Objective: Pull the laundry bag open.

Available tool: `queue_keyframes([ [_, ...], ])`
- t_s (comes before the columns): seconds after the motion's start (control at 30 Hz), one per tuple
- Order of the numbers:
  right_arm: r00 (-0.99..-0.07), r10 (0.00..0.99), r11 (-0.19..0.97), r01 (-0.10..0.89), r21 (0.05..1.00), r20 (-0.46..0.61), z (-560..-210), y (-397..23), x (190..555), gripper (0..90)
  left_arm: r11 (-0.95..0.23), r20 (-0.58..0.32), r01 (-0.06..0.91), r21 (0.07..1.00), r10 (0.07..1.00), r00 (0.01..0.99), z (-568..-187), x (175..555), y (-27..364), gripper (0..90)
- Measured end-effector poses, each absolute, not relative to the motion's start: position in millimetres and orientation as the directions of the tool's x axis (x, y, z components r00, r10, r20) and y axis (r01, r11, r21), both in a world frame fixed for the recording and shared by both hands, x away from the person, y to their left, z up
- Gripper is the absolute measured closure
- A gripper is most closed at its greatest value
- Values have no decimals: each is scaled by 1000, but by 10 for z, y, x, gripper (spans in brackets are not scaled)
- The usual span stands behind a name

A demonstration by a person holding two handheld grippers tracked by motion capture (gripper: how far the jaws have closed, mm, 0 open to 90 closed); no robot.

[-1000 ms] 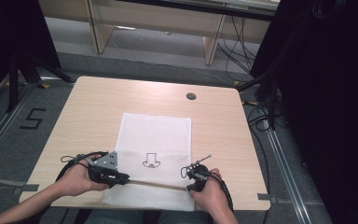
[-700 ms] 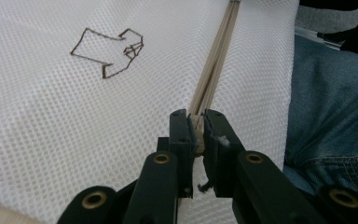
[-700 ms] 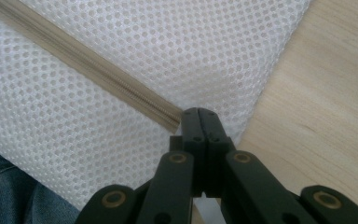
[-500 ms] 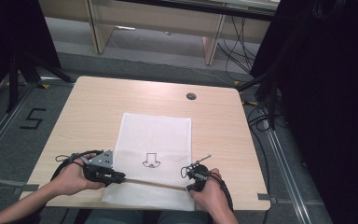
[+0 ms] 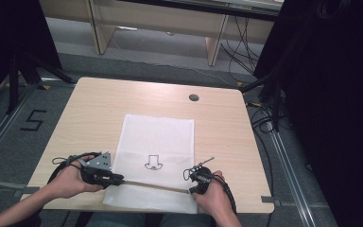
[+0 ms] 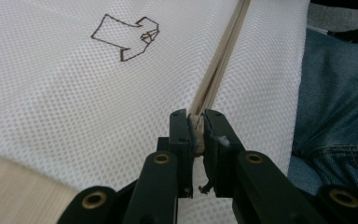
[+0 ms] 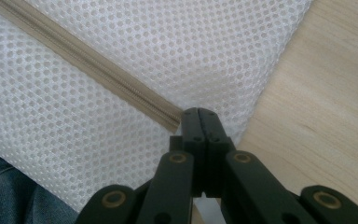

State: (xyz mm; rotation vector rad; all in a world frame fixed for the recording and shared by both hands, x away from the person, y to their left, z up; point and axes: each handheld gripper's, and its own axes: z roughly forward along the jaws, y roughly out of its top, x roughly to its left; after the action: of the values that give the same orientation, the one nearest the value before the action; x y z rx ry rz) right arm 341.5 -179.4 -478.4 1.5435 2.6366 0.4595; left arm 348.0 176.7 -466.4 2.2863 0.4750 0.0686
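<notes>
A white mesh bag (image 5: 158,137) with a small black drawing (image 5: 153,162) lies flat on the wooden table (image 5: 99,109). A beige zipper (image 5: 151,185) runs across the bag near the front edge. My left gripper (image 5: 118,179) is at the zipper's left end. In the left gripper view its jaws (image 6: 196,116) are shut on the beige zipper pull (image 6: 196,130), and the zipper (image 6: 219,65) stretches away from them. My right gripper (image 5: 191,182) sits at the zipper's right end. In the right gripper view it (image 7: 199,112) is shut on the bag's edge (image 7: 242,70) where the zipper (image 7: 98,70) ends.
A round cable hole (image 5: 194,97) sits at the table's far right. Bare wood (image 7: 317,107) lies beside the bag's right edge. The person's jeans (image 6: 335,93) show below the front edge. Dark stands and cables surround the table on the floor.
The left hand and its gripper have shifted slightly to the left along the zipper line. The right gripper has stayed in place.
</notes>
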Motion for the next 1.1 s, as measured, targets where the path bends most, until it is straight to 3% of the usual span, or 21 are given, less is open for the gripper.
queue_keyframes([
  [1.1, -476, 871, 437, 863, 254, 122, -4767, -1782, 3407, 900, -611, -98, 367, 702, 427, 899, -4697, 3450, 2178, 819],
])
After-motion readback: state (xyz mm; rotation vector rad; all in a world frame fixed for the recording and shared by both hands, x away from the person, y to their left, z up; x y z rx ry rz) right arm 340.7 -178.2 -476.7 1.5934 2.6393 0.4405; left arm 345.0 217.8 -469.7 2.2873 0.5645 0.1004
